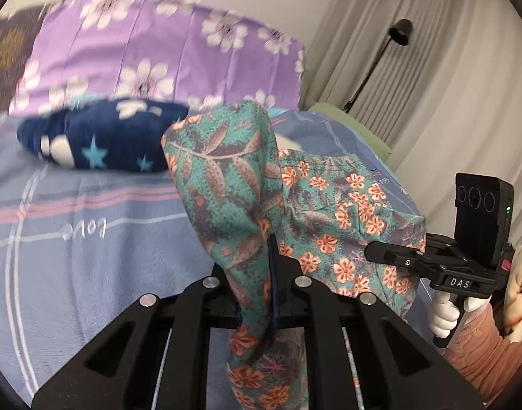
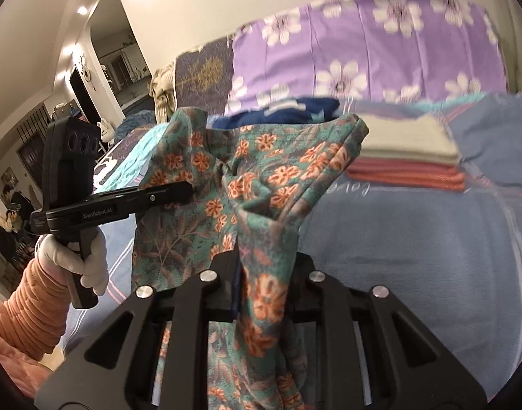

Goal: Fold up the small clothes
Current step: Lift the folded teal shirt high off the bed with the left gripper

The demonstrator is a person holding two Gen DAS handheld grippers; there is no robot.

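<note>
the garment (image 1: 240, 184) hangs off the bed (image 1: 90, 239) between the two claws, the left gripper (image 1: 257, 294) clenched on one end at lower centre, the right gripper (image 1: 394, 256) clenched on the other at right, the cloth's long axis spanning them.

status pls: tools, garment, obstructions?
Left tool and right tool both shut on floral garment. Garment lifted off bed, bunched between them. Folded stack beyond, nothing blocking.
</note>
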